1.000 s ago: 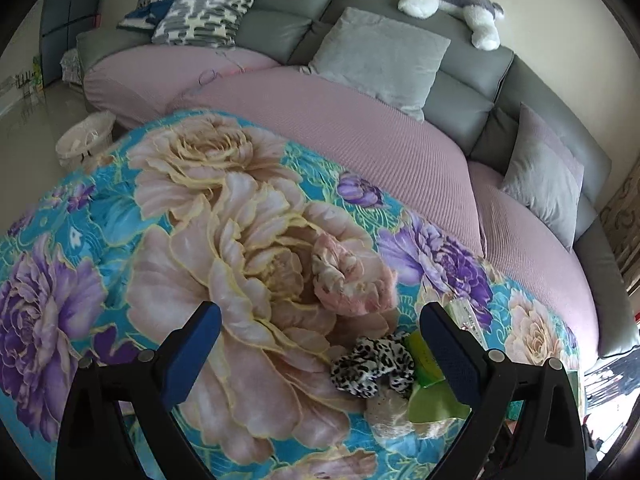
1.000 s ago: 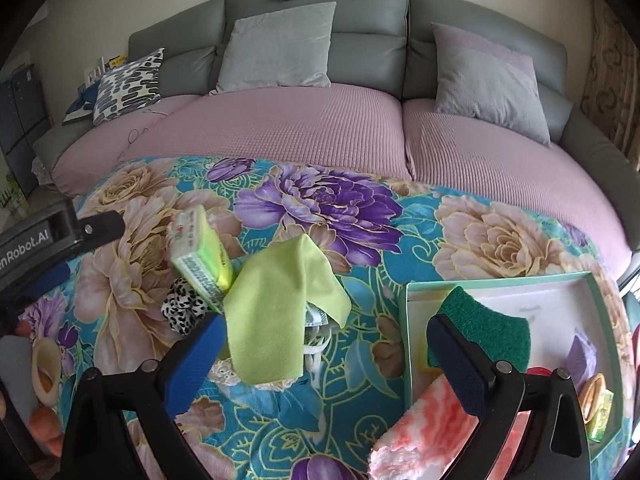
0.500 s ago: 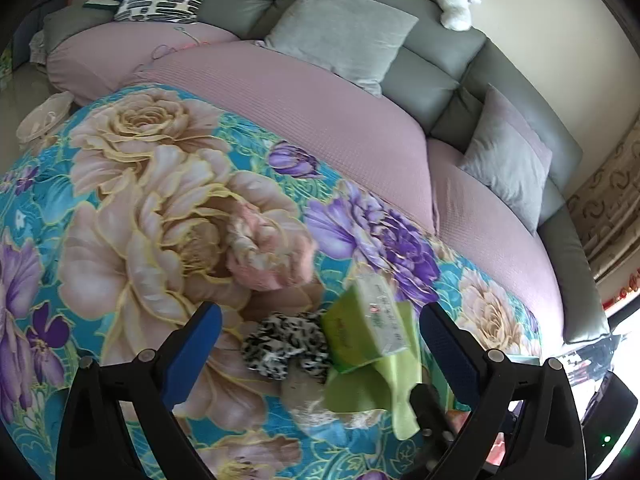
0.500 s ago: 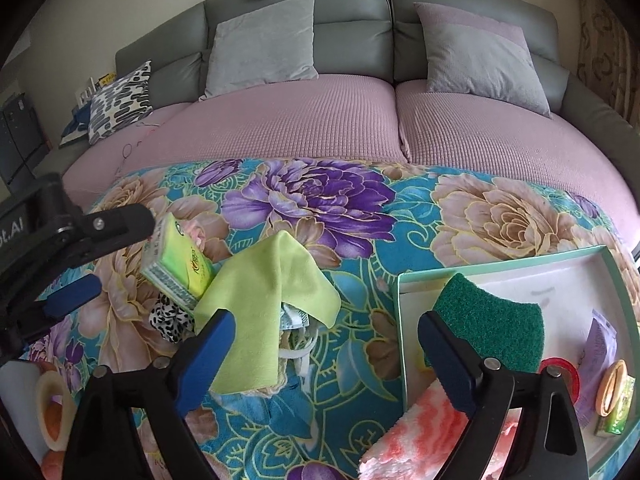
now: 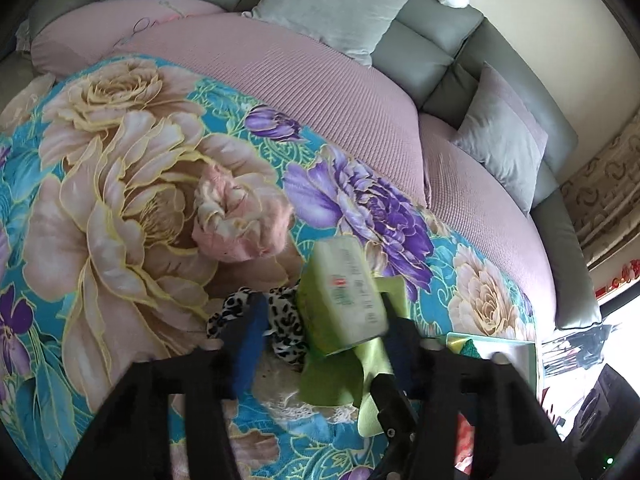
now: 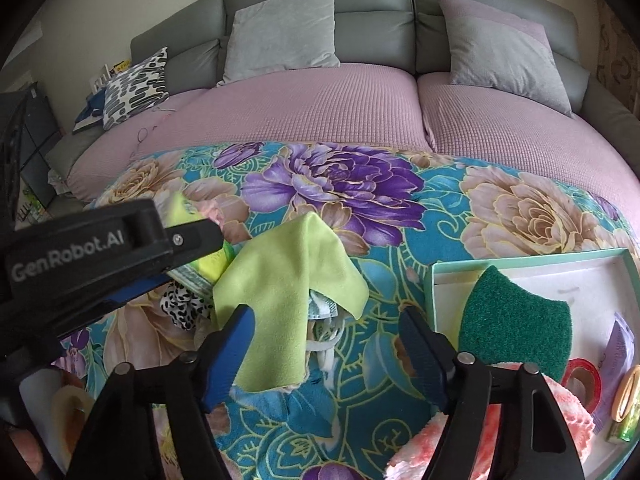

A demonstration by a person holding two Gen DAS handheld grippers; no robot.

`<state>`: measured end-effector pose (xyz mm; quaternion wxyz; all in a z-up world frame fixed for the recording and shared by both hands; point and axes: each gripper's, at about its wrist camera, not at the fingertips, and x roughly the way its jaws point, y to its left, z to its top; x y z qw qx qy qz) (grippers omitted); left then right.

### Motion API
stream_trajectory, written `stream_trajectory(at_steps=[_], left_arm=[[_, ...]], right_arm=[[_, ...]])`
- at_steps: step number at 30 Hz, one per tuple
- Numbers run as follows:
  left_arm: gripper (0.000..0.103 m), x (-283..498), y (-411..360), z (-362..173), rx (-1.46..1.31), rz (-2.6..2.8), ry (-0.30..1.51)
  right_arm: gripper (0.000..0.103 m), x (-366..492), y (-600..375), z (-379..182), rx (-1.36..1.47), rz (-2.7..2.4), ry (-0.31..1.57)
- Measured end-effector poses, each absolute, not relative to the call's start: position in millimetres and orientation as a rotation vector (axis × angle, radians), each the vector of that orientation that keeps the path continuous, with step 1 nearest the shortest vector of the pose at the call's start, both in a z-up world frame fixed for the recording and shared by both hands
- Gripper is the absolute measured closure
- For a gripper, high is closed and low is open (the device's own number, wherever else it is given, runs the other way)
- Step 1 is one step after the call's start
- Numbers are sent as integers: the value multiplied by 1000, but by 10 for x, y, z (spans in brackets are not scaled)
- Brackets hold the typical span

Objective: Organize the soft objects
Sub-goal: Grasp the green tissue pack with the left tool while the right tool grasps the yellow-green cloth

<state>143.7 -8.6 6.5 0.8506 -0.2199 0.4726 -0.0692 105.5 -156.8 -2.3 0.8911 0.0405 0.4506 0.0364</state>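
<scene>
Left wrist view: the left gripper (image 5: 320, 336) jaws have just been closing and are clamped on a light green rectangular tissue pack (image 5: 346, 294), tilted, beside a leopard-print fabric scrunchie (image 5: 280, 320) on the floral teal blanket (image 5: 100, 200).

Right wrist view: the right gripper (image 6: 326, 344) has been narrowing, partly open, nothing pinched; a lime-green microfibre cloth (image 6: 288, 292) is draped by its left finger. A dark green scouring sponge (image 6: 516, 320) is seen in the mint-rimmed white tray (image 6: 520, 262), near right.
</scene>
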Motion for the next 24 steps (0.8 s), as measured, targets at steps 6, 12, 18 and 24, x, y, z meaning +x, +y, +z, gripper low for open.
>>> stream_trajectory(at_steps=[6, 12, 18, 24], left_arm=[[75, 1448, 42, -60, -511, -134, 1026], [75, 1414, 182, -71, -574, -135, 1022], [76, 1367, 373, 27, -611, -107, 991], [79, 1320, 516, 99, -625, -81, 971]], right_arm=[[51, 1069, -1512, -51, 92, 121, 934], [76, 1075, -1491, -96, 125, 170, 933], [89, 1066, -1474, -91, 132, 193, 924], [96, 1028, -1500, -7, 141, 205, 898]])
